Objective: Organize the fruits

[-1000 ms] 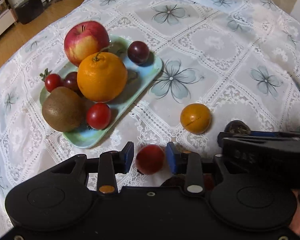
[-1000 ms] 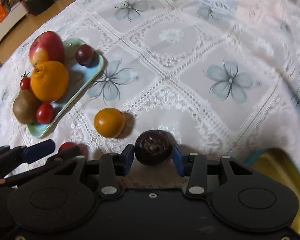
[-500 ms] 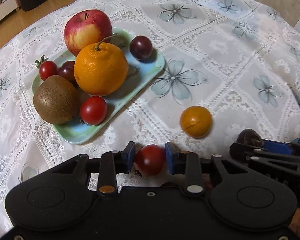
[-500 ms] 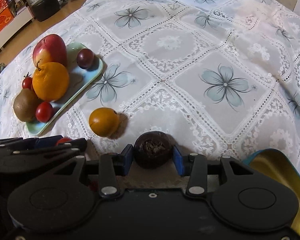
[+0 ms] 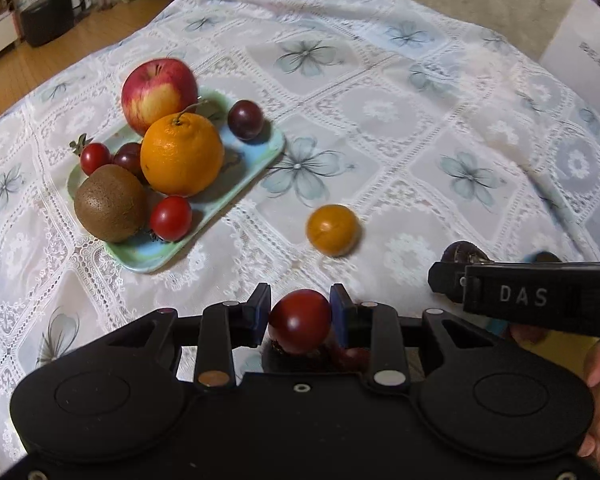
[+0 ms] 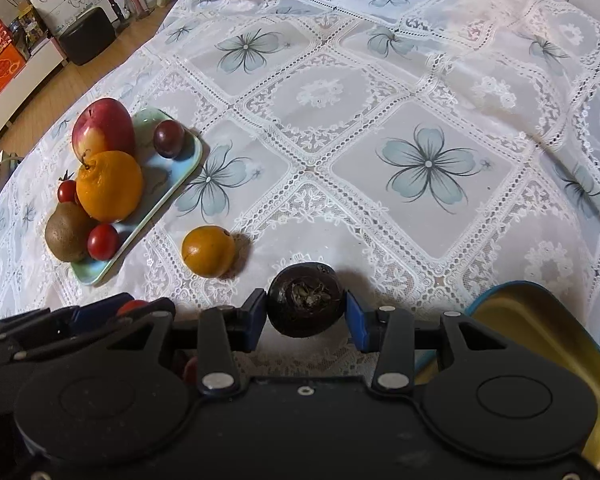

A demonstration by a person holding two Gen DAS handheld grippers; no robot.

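Two views look down over a worktop (image 6: 440,80) covered in a white lace cloth printed with pale blue flowers.

The left hand-held gripper (image 5: 299,314) is closed on a small red cherry tomato (image 5: 299,320), its blue pads pressing both sides. The tomato appears lifted clear of the cloth, though the gripper body hides what is beneath it.

The right hand-held gripper (image 6: 306,316) holds a dark, round, rough-skinned fruit (image 6: 306,304) between its pads; it may be a water chestnut or passion fruit, but I cannot tell which. Its dried stem end faces the camera.

To the left sits a pale green rectangular tray (image 6: 188,160) crowded with a red apple (image 6: 102,128), a large orange (image 6: 109,184), a kiwi (image 6: 66,232), dark plums and cherry tomatoes. A small orange fruit with a scar (image 6: 208,250) lies alone on the cloth, near the tray. A gold-lined tin (image 6: 540,340) shows at the lower right edge.

Risks, as I judge them: the tomato is smooth and soft, so too much squeeze could split it, while too little could let it slip out. The tray has little free room, so setting fruit down there could nudge the round pieces off its shallow rim. The two grippers sit close together and could knock each other when moving toward the tray.
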